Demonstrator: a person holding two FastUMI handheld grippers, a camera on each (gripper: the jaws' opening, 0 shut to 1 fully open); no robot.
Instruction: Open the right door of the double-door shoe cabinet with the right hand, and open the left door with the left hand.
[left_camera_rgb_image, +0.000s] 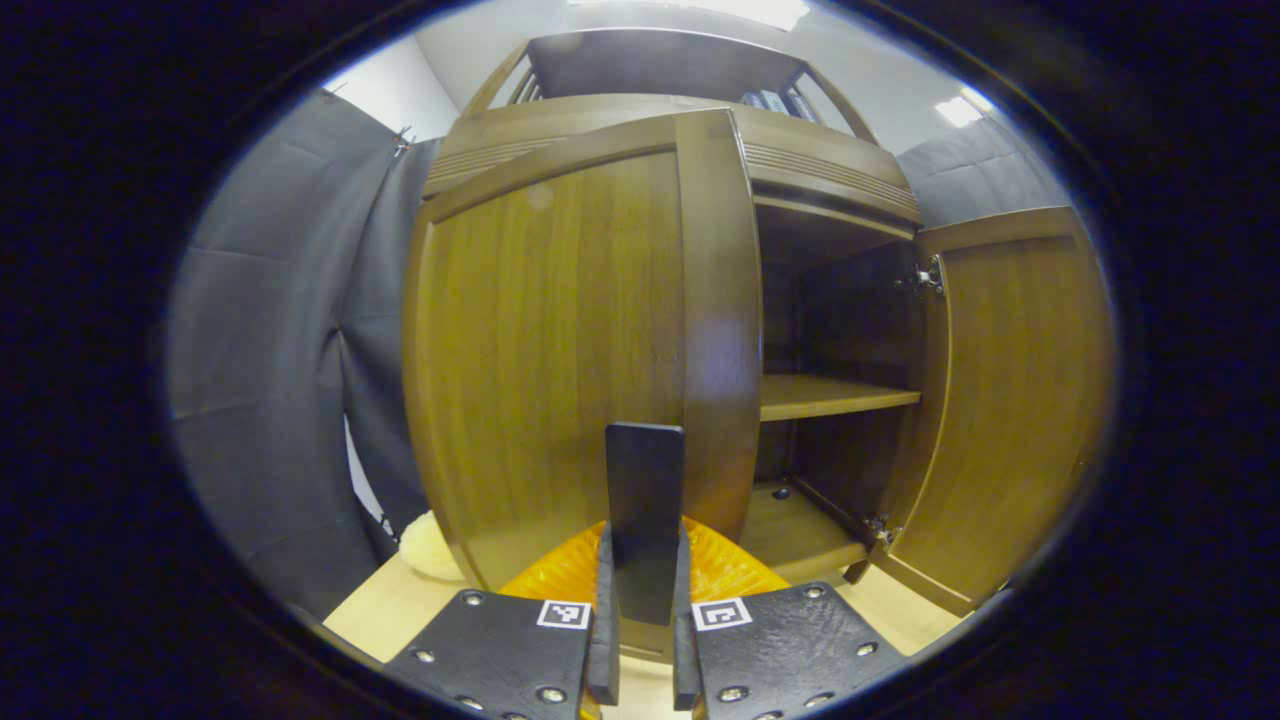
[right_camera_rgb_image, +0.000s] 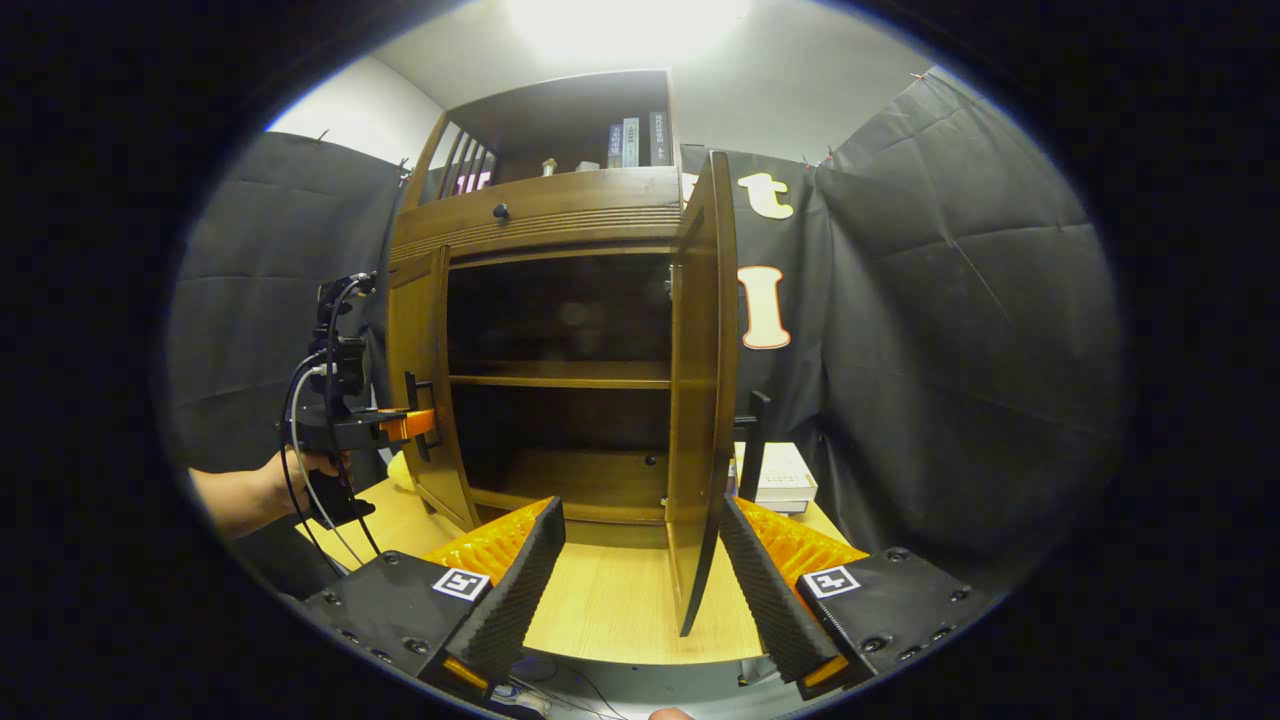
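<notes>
1. Landmark is the shoe cabinet (right_camera_rgb_image: 560, 215), sitting on a light wooden table (right_camera_rgb_image: 610, 600) with black cloth walls around it. Everything below is placed relative to it.
2. Far left of the cabinet in the right gripper view: a person's hand (right_camera_rgb_image: 300, 470) holds the left tongs (right_camera_rgb_image: 425, 425) level, up against the cabinet's left door (right_camera_rgb_image: 425, 390). The fingers sit around that door's dark handle (right_camera_rgb_image: 414, 400).
3. In the left gripper view, the left tongs (left_camera_rgb_image: 642, 640) are clamped together on that handle (left_camera_rgb_image: 645, 500), a dark upright bar pinched between both fingers. The left door (left_camera_rgb_image: 560, 350) looms right behind it, and it's swung partly out from the cabinet front.
4. A pale yellowish soft thing (left_camera_rgb_image: 428, 545) lies on the table by the cabinet's lower left corner; can't tell what it is.
5. Middle of the cabinet: the inside is open to view, with a shelf (right_camera_rgb_image: 560, 375) across it and a bottom board (right_camera_rgb_image: 570, 480) under that. Above, there's a drawer front with a small dark knob (right_camera_rgb_image: 500, 211), and some books (right_camera_rgb_image: 635, 140) stand in the open top section.
6. Right side of the cabinet: the right door (right_camera_rgb_image: 700, 400) stands wide open, edge-on toward the camera, with its own dark handle (right_camera_rgb_image: 757, 445) on the outer face.
7. The right tongs (right_camera_rgb_image: 640, 570) are spread apart in front of the cabinet, one finger on each side of the right door's lower edge, not touching it.
8. Just right of the cabinet, behind the open door, a stack of white boxes (right_camera_rgb_image: 785, 475) sits on the table.
</notes>
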